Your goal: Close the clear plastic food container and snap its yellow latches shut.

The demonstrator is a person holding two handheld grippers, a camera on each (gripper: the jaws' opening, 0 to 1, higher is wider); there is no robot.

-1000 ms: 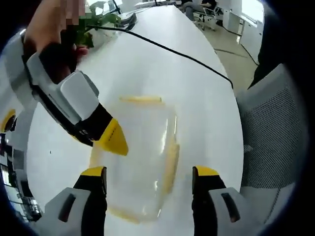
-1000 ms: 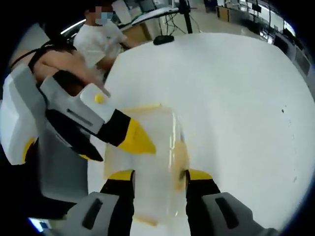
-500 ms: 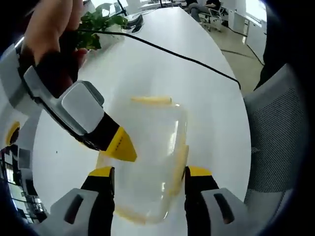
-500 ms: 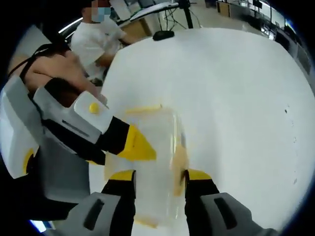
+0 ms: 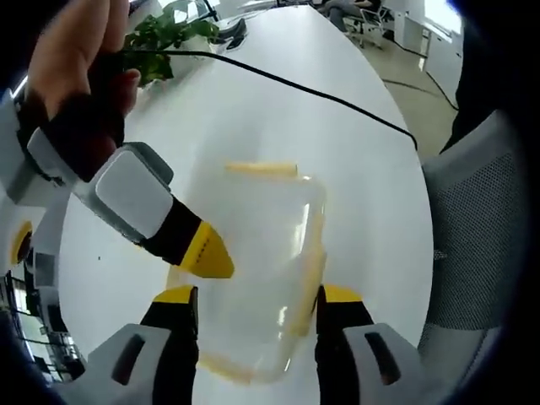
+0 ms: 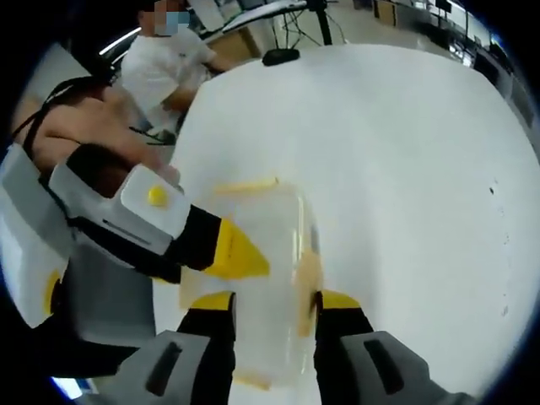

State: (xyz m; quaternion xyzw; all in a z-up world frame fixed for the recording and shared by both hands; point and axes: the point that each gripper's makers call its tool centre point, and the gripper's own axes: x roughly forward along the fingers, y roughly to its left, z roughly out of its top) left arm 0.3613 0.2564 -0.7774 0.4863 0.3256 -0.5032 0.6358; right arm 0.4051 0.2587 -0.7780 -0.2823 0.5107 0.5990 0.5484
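Left gripper view: clear container (image 5: 257, 270) lies on the white counter (image 5: 354, 177), lid down on it; yellow latches along its edges, one at the far end (image 5: 260, 170), one along the right side (image 5: 310, 274); left gripper (image 5: 257, 297) has its yellow-tipped jaws part open, straddling the near half of the container, one jaw at each long side; cannot tell whether they press it; right gripper (image 5: 207, 253) comes in from the left, its yellow tip on the container's left edge, a hand (image 5: 72, 76) behind it; black cable (image 5: 312, 93) crosses the counter; green plant (image 5: 160, 34) at the far end; mesh chair (image 5: 477, 245) to the right.

Right gripper view: same container (image 6: 257, 278) centre-low on the counter (image 6: 405, 169); right gripper (image 6: 266, 299) jaws part open, flanking the container's sides, contact unclear; left gripper (image 6: 236, 253) enters from the left, tip over the container's left rim; seated person in white (image 6: 173, 72) beyond the counter.
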